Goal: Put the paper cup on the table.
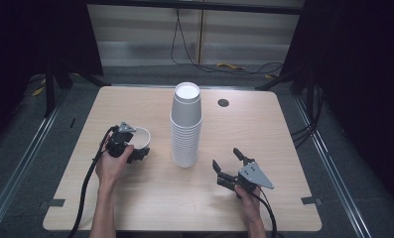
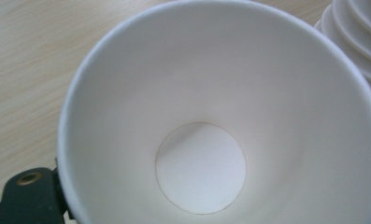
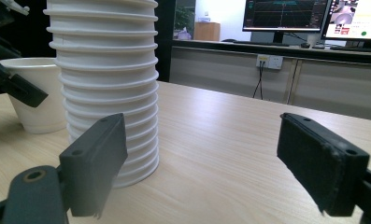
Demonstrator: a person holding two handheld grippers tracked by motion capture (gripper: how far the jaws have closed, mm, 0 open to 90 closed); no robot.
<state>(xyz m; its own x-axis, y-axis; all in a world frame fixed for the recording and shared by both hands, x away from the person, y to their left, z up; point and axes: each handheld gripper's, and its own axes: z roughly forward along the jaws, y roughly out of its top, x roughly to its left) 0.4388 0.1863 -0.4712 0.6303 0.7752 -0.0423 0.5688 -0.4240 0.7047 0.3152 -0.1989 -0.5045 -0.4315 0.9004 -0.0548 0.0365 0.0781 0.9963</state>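
White paper makes up the single cup that stands upright on the pale wooden surface, left of centre in the high view. The left tongs are at this cup: the left gripper view looks straight down into its empty bowl, with one dark jaw just beside the outer wall at the bottom left. From the right gripper view a black jaw lies against the cup's rim. Whether the left tongs actually pinch the wall or merely sit around it cannot be told.

Just to the right of the lone cup rises one tall stack of nested white cups, mouth up, near it but apart. Its stepped rims are many and too close to count exactly.

The right tongs rest low over the surface, right of the stack and apart from it, their two jaws spread wide with nothing between them. In the right gripper view the stack stands beyond the left jaw.

A small round dark grommet sits in the surface behind the stack.
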